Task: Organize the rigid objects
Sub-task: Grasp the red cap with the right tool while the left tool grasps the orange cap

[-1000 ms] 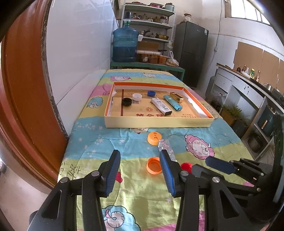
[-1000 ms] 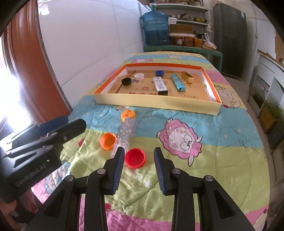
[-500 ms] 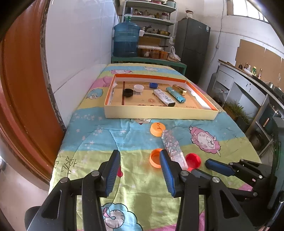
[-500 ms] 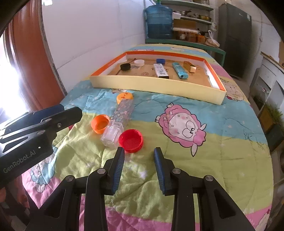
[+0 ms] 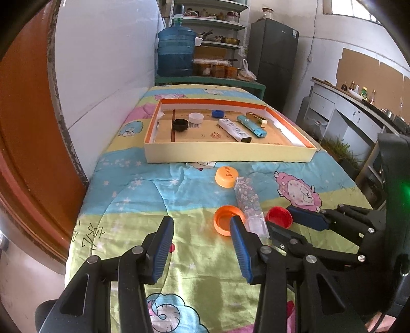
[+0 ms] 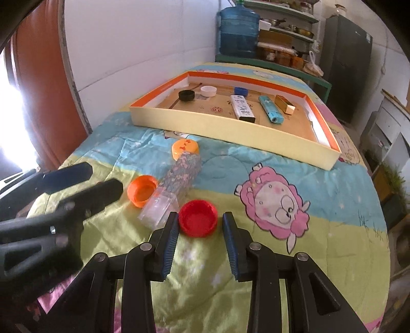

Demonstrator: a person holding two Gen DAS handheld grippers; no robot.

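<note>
Our right claw point(image 6: 197, 231) gapes around the red cap point(image 6: 197, 217), untouched; our left claw point(image 5: 201, 238), empty, hides the clear bottle's point(image 5: 249, 205) near end.

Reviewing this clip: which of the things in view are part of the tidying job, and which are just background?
Job:
red cap
open orange cap
flat orange cap
clear floral bottle
shallow box with sorted items

Background:
water jug
fridge
shelves
cartoon blanket

Motion blurs the left gripper point(image 6: 77, 179) in the right wrist view; the left gripper's finger covers part of the open orange cap point(image 5: 224, 221) and clear bottle point(image 5: 249, 205).
</note>
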